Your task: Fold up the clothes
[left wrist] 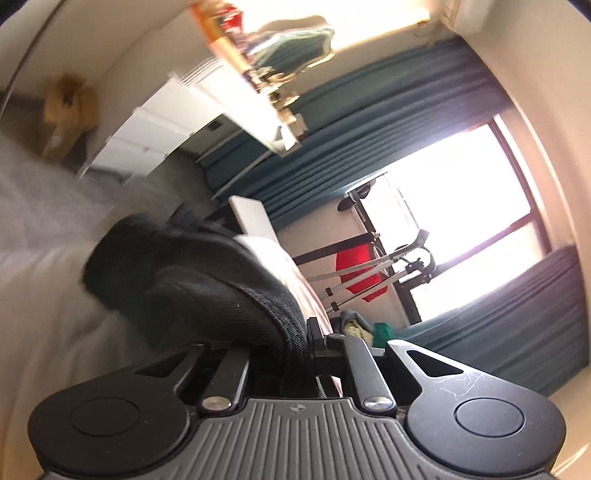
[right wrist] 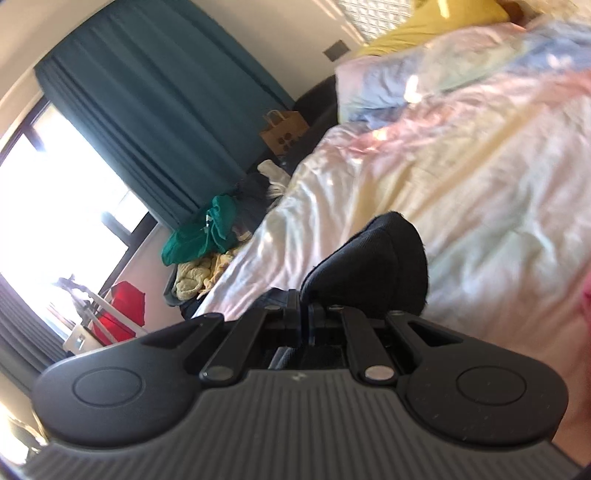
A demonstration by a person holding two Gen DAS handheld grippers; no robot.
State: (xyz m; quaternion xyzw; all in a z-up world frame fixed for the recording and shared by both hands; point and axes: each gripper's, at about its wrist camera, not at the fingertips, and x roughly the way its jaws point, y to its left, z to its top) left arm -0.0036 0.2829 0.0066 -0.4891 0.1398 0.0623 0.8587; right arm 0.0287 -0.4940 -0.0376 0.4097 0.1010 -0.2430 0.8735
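Note:
A black garment (left wrist: 192,273) bunches up in front of my left gripper (left wrist: 308,343), whose jaws are pressed together on a thick hemmed edge of it. The cloth hangs over the pale bedspread (left wrist: 55,295). In the right wrist view, my right gripper (right wrist: 306,314) is shut on another fold of the black garment (right wrist: 380,258), which stands up in a rounded hump above the jaws. Below it lies the pastel bedspread (right wrist: 461,177). Both views are tilted and blurred.
Teal curtains (left wrist: 369,136) flank a bright window (left wrist: 461,192). A red item (left wrist: 360,273) hangs on a metal rack. Beside the bed lie a green cloth (right wrist: 201,236), a yellow knit (right wrist: 195,277) and a brown paper bag (right wrist: 282,134). A yellow pillow (right wrist: 436,22) sits at the bed's head.

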